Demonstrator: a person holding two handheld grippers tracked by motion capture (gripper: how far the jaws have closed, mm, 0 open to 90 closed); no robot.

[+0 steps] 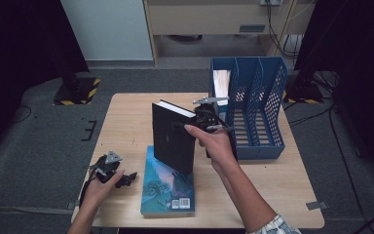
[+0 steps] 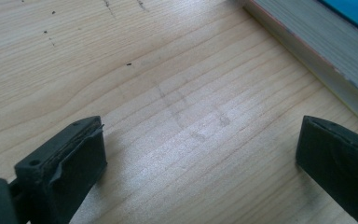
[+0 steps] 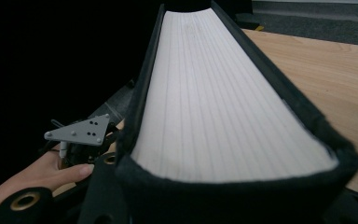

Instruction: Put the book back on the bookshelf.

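Between the jaws of the right gripper stands a black book, clamped across its thickness and held upright off the table, with its white page edge running away from the camera in the right gripper view. Just beyond that gripper waits the blue file rack, its nearest slot already holding some white papers. Under the raised book lies a blue book flat on the table. The left gripper rests low beside the blue book's edge, its jaws spread wide with only bare wood between them. The main risk, as I judge it, is the book's weight: the grip sits near one edge, so the book may swing or slip down onto the blue book below. Its far corner may also catch a rack divider if it enters tilted, and push the rack along the table.
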